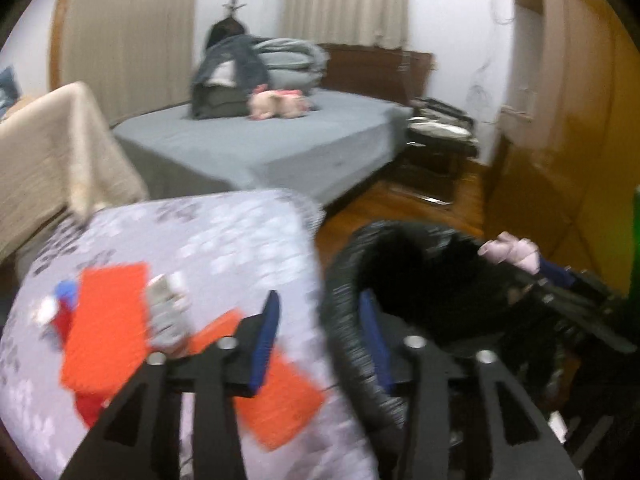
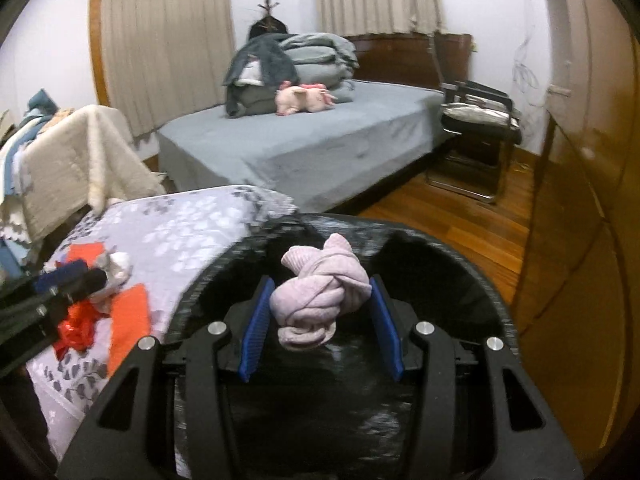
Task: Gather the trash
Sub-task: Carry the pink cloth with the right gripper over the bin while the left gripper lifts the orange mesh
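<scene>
Right gripper [image 2: 320, 324]: I see its blue pads pinching a knotted pale pink rag [image 2: 320, 296] over the mouth of the black bin [image 2: 492, 304], which stands right of the flowered bedspread [image 2: 180, 232]. Left gripper [image 1: 320, 340]: jaws spread with nothing between them, one finger over the bedspread and the other over the bin's near rim (this view is blurred). Remaining litter lies on the bedspread to the left: orange papers [image 1: 108, 320], a crumpled white wad [image 1: 168, 304] and a red wrapper [image 2: 76, 324].
</scene>
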Demonstrator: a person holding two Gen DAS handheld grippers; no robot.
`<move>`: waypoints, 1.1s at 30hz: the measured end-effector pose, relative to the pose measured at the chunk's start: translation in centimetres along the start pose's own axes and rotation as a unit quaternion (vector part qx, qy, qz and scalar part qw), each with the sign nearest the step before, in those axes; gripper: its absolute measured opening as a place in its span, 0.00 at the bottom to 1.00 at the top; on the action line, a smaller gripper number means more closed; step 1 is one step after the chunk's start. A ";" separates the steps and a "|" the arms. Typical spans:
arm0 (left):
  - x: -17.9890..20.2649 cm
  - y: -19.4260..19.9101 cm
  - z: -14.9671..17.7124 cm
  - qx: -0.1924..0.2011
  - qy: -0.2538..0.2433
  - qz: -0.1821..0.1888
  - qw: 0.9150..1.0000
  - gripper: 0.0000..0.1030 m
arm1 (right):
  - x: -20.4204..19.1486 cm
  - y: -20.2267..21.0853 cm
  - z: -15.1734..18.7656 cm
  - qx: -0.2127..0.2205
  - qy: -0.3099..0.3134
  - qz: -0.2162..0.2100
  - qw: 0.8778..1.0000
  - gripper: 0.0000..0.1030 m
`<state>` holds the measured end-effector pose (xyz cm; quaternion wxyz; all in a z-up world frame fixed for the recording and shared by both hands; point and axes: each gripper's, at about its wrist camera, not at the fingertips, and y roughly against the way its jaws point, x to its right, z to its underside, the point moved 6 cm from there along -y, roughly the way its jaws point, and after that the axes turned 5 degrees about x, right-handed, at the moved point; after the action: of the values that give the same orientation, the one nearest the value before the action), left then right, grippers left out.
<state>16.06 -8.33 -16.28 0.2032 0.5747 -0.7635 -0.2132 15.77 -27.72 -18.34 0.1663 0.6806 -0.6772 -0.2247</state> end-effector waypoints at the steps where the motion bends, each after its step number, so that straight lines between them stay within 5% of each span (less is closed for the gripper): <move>1: -1.0 0.0 0.5 -0.004 0.006 -0.012 1.000 0.50 | -0.8 -0.1 0.2 0.000 0.000 -0.008 1.000 0.46; 14: -4.8 -2.9 6.1 -0.058 0.040 -0.068 0.995 0.52 | -5.6 -2.1 2.4 -0.025 0.023 -0.046 0.998 0.46; 23: -5.0 -4.2 7.7 -0.091 0.055 -0.067 0.992 0.66 | -5.5 -2.6 2.6 -0.028 0.020 -0.048 0.998 0.46; 26: -4.6 -4.8 8.1 -0.103 0.066 -0.046 0.991 0.53 | -5.3 -2.5 2.6 -0.028 0.019 -0.047 0.998 0.46; 29: -3.5 -5.0 8.0 -0.103 0.065 -0.008 0.993 0.16 | -5.0 -2.5 2.7 -0.029 0.018 -0.045 0.998 0.46; 33: -2.7 -4.5 7.1 -0.093 0.056 0.006 0.994 0.11 | -5.0 -2.4 2.6 -0.029 0.016 -0.042 0.999 0.46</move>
<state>16.35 -6.21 -24.89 0.2994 0.5599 -0.7312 -0.2494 16.49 -22.51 -21.38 0.1874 0.7069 -0.6384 -0.2399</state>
